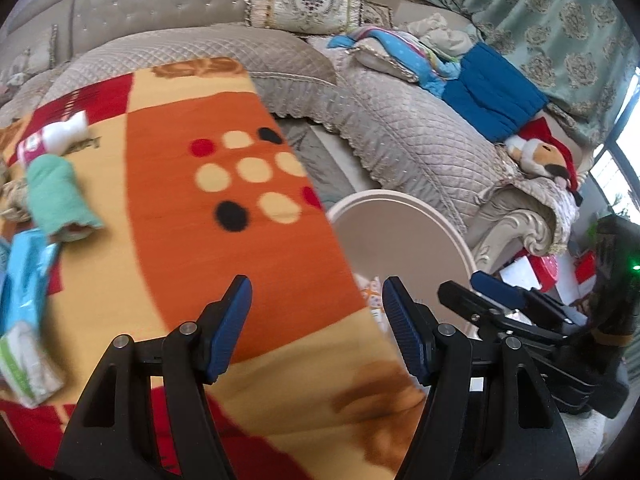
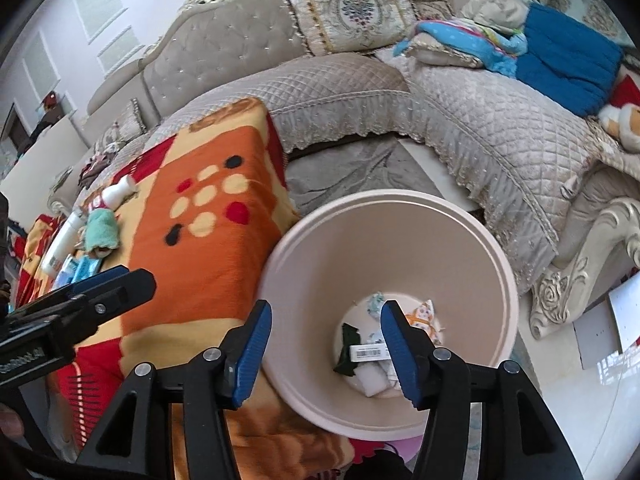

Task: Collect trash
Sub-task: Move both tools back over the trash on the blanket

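Note:
A pink waste bin [image 2: 472, 256] stands beside the blanket-covered table; it holds several scraps of paper and wrappers [image 2: 376, 354]. My right gripper [image 2: 326, 320] is open and empty above the bin's near rim. My left gripper [image 1: 316, 300] is open and empty over the orange blanket [image 1: 200, 220], next to the bin [image 1: 400, 240]. Trash lies at the blanket's left: a green cloth roll [image 1: 56, 196], a blue packet [image 1: 24, 276], a white and green wrapper [image 1: 24, 364] and a pink-labelled white pack [image 1: 52, 136]. The right gripper shows in the left wrist view [image 1: 492, 300].
A quilted beige sofa [image 2: 460, 112] wraps round the back and right, with cushions, blue clothes [image 2: 560, 68] and a plush toy [image 1: 540, 156]. A grey rug [image 2: 352, 176] lies between table and sofa. A white bottle [image 2: 118, 192] lies far left on the blanket.

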`<state>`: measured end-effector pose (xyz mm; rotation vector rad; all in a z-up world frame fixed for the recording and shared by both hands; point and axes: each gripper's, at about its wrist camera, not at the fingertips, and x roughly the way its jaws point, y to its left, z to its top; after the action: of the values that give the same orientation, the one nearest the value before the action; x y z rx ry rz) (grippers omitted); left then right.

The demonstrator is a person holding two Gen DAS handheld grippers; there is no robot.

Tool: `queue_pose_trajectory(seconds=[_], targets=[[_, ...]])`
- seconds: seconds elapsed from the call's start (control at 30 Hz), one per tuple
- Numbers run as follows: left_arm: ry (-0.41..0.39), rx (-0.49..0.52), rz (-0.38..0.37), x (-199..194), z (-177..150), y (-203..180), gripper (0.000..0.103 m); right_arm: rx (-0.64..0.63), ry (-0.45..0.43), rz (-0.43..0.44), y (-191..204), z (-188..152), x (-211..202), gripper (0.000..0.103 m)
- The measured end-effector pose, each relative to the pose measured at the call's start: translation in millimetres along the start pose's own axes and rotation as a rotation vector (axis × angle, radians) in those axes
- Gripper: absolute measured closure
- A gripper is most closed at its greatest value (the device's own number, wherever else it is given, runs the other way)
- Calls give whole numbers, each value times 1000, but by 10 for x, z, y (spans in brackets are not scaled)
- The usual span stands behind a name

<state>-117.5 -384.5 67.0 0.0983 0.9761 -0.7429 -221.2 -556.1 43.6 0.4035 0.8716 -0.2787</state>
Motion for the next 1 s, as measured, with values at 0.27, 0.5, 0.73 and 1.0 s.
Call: queue_pose_trajectory(seconds=[0.27, 0.5, 0.73, 1.0], targets=[[-19, -41, 63, -287, -114, 399, 36, -83, 1, 71, 527, 24, -27, 45], [-17, -96, 141, -567, -293, 908, 36, -144, 35, 144, 996, -23, 91, 45], [-28, -151, 213, -908, -481, 1465, 36, -210, 76, 217, 1485, -109, 206, 45], [-38, -251, 301, -1154, -671, 2156, 36, -288, 112, 267, 1927, -215, 301, 39]])
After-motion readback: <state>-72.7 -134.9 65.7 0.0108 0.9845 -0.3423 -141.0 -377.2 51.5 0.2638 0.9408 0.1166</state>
